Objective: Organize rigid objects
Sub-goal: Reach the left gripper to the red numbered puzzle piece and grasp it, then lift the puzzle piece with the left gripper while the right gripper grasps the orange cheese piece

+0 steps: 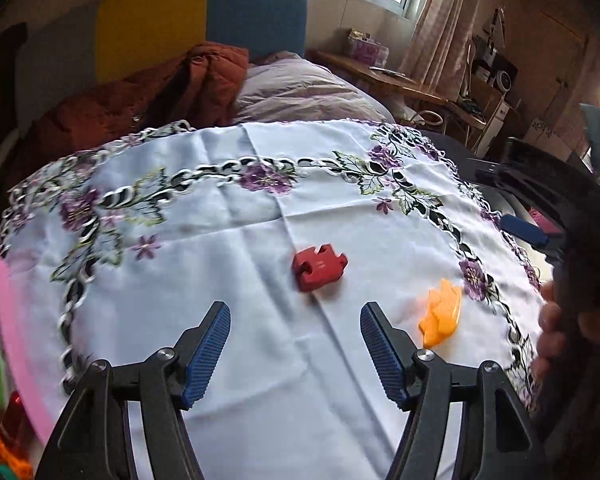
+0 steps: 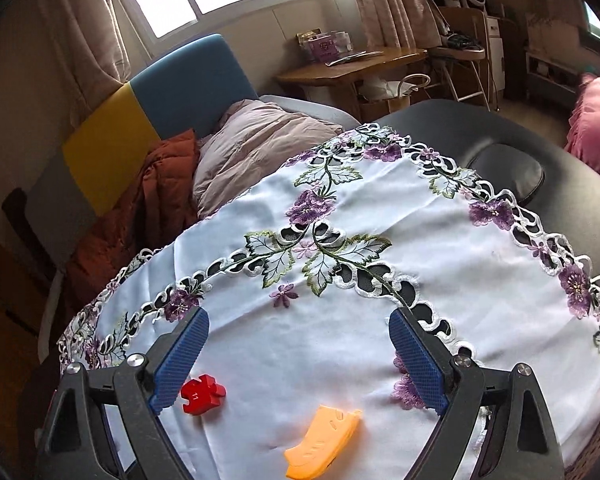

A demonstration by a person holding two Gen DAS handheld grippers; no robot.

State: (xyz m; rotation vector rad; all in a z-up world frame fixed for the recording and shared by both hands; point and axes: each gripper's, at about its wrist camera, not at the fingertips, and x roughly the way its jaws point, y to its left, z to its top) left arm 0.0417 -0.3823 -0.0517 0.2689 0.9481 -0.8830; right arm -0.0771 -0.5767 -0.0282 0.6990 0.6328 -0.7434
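On the embroidered tablecloth (image 1: 228, 240), red puzzle piece (image 1: 319, 267) lies ahead of the wide-open, empty left gripper (image 1: 295, 316).

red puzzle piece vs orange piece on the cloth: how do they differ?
Colour: the red puzzle piece is dark red, the orange piece bright orange.
Shape: the red one is a blocky jigsaw form with notches and a knob; the orange one is longer, curved and boat-like.
Marking: the red one bears the number 11 in the right wrist view; the orange one shows only small slots.
Both lie apart on the white embroidered cloth, ungripped.
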